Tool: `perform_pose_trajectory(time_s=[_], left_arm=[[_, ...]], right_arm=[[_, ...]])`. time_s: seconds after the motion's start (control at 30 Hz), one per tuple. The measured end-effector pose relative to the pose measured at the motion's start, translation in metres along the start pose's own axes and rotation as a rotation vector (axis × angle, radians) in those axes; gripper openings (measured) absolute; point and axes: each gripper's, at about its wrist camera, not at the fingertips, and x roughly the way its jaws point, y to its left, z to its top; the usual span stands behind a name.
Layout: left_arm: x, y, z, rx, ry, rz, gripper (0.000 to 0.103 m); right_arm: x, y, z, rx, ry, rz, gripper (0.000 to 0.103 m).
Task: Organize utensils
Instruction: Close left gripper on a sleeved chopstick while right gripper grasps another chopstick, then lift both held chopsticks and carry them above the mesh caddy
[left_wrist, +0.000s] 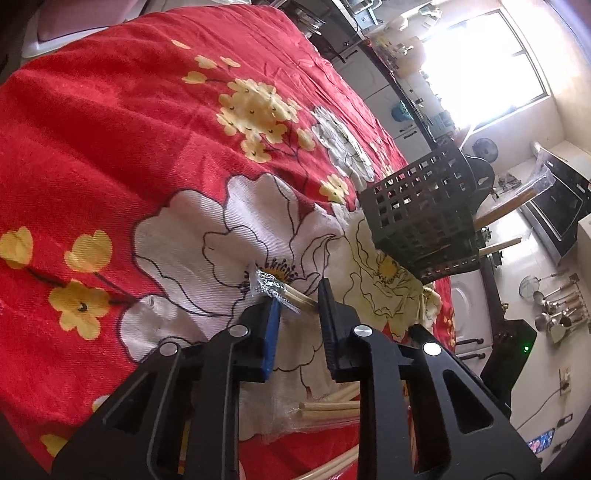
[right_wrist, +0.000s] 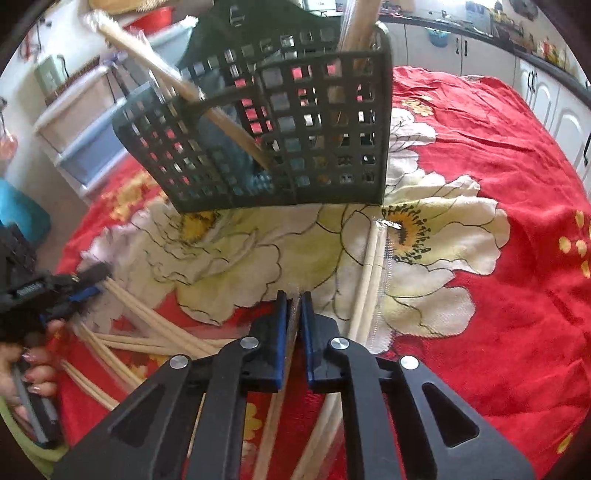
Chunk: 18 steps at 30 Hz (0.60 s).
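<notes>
Both grippers pinch wrapped chopstick pairs lying mid-table before the black basket (right_wrist: 266, 129): the right gripper (right_wrist: 293, 299) nearly pressed together, the left gripper (left_wrist: 299, 299) narrowly, so slick wrappers may slip on lifting.

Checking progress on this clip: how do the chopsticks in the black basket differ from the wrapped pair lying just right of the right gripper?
The chopsticks in the basket stand tilted, leaning on the black basket walls; the wrapped pair on the cloth lies flat. That pair touches only the tablecloth, beside the basket. Both are pale, slender sticks in clear wrap.
</notes>
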Motion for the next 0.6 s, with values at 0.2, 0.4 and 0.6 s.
perform_pose_trajectory(time_s=[0.2, 0.4, 0.6], left_arm=[[0.0, 0.001, 0.001, -0.002, -0.002, -0.008, 0.015], [-0.001, 0.001, 0.0, -0.014, -0.007, -0.034, 0.012], [-0.017, -0.004, 0.001, -0.009, -0.054, -0.099, 0.008]], right_arm=[[-0.021, 0.007, 0.0, -0.006, -0.066, 0.054, 0.006], [-0.048, 0.022, 0.003, -0.045, -0.143, 0.101, 0.005], [-0.076, 0.031, 0.01, -0.078, -0.219, 0.129, 0.005]])
